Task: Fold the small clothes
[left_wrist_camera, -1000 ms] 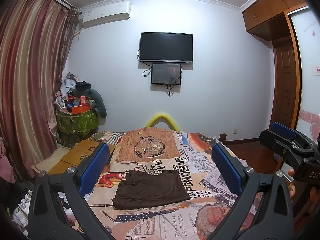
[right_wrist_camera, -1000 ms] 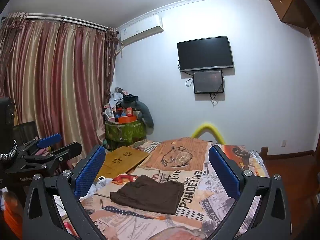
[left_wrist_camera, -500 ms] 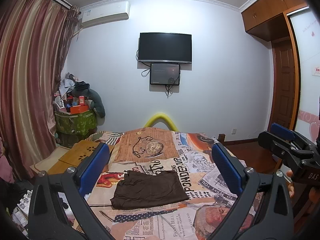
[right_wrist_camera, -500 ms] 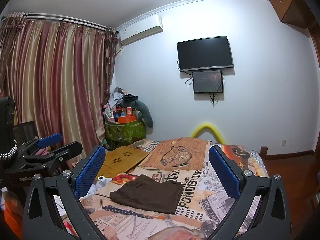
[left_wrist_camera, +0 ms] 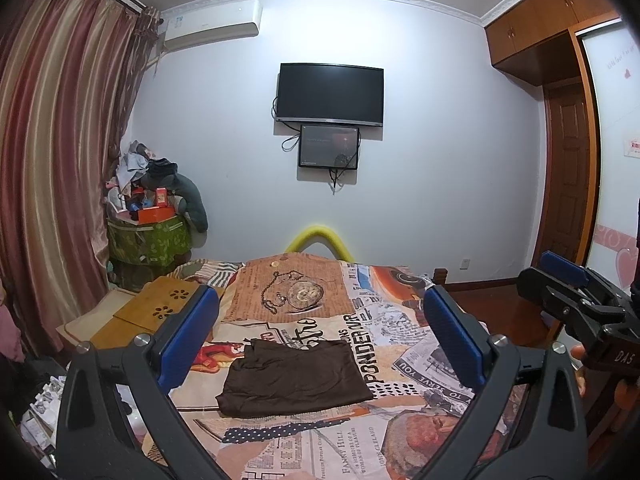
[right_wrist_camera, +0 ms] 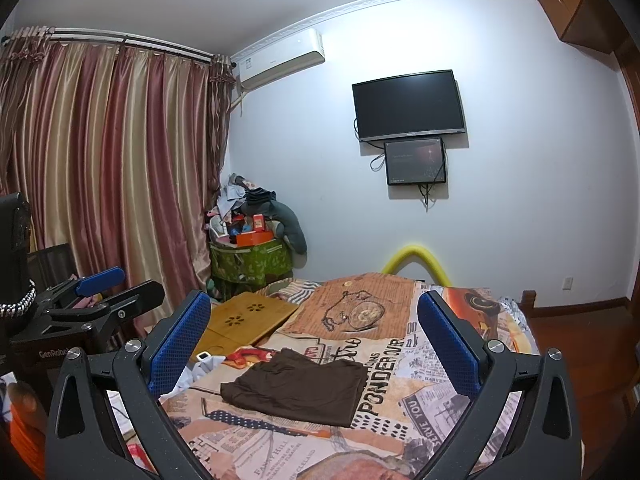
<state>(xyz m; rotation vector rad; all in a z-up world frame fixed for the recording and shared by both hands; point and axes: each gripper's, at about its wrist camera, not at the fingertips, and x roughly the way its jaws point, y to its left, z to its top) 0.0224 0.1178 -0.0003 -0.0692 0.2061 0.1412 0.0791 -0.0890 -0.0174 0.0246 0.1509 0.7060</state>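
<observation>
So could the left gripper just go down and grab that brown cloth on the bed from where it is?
Probably yes. The left gripper hangs open above the bed, its fingers spread wide and holding nothing, and the brown cloth lies flat between them in view with nothing on it or over it.

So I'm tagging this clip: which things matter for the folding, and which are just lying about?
For the job: brown garment, bed cover, left gripper, right gripper.
Lying about: wooden lap desk, green bin, TV.
</observation>
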